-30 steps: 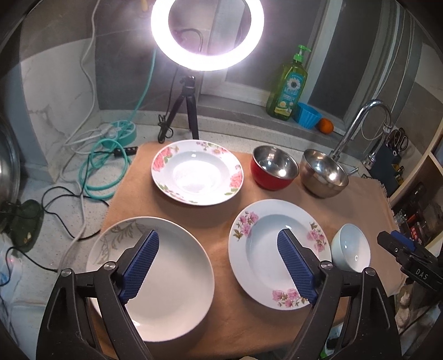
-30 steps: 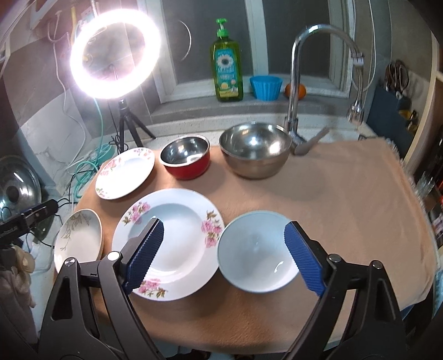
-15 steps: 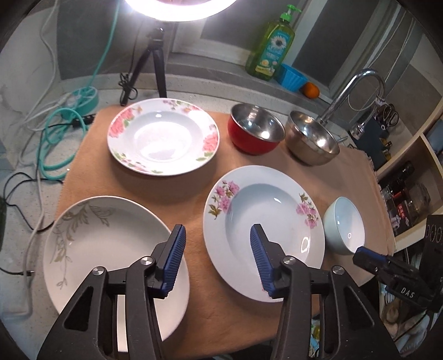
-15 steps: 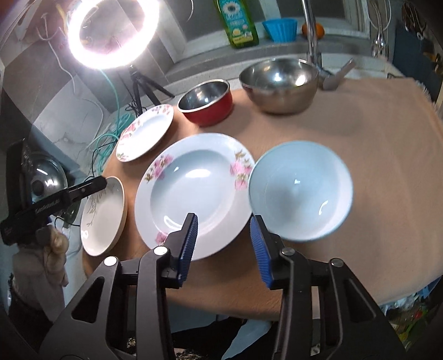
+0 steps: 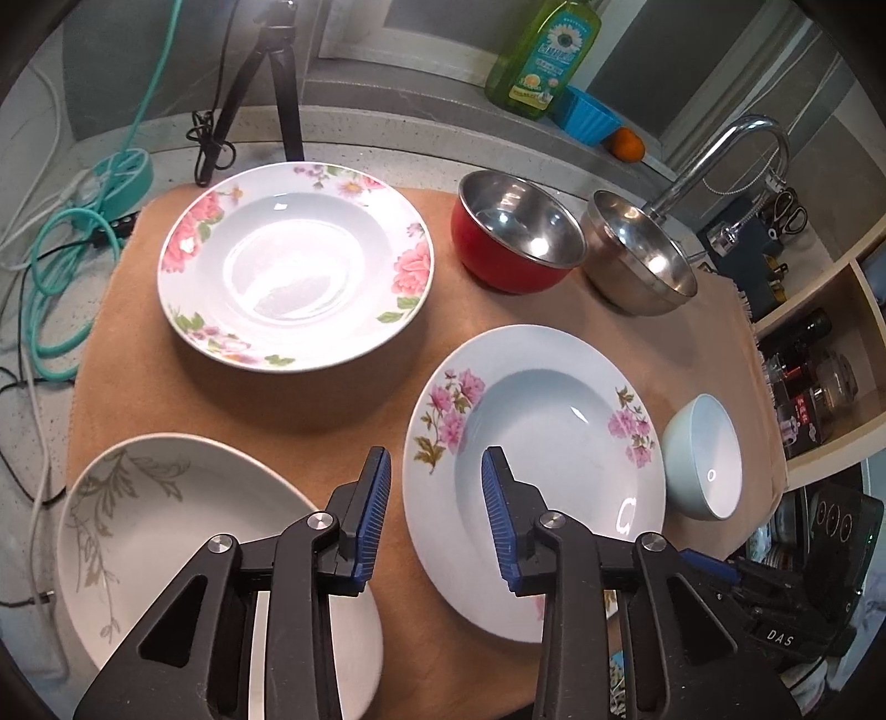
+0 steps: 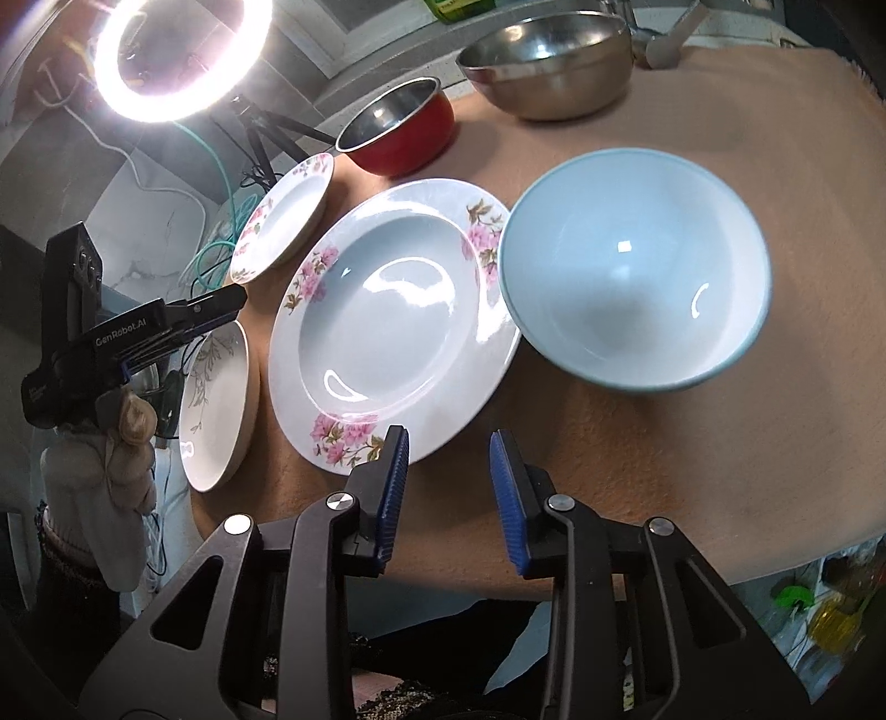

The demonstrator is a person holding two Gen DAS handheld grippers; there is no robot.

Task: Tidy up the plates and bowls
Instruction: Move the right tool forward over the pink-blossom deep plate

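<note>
On the tan mat point(image 5: 354, 399) lie a pink-flowered plate point(image 5: 531, 471), a rose-rimmed plate point(image 5: 296, 266) behind it, a leaf-patterned plate point(image 5: 183, 543) at the front left, a pale blue bowl point(image 5: 703, 457), a red bowl point(image 5: 515, 243) and a steel bowl point(image 5: 642, 260). My left gripper point(image 5: 434, 471) is partly open and empty, over the gap between the leaf plate and the pink-flowered plate's left rim. My right gripper point(image 6: 448, 443) is partly open and empty, just in front of the pink-flowered plate point(image 6: 387, 327), left of the blue bowl point(image 6: 637, 271).
A ring light point(image 6: 177, 55) on a tripod point(image 5: 266, 83) stands behind the mat, with teal and white cables point(image 5: 61, 249) at left. A faucet point(image 5: 736, 149), soap bottle point(image 5: 542, 50) and blue cup point(image 5: 590, 113) are at the back. Shelves point(image 5: 819, 360) stand on the right.
Both grippers have narrowed from wide open to a small gap and have moved down and forward, closer to the pink-flowered plate. No dish has moved.
</note>
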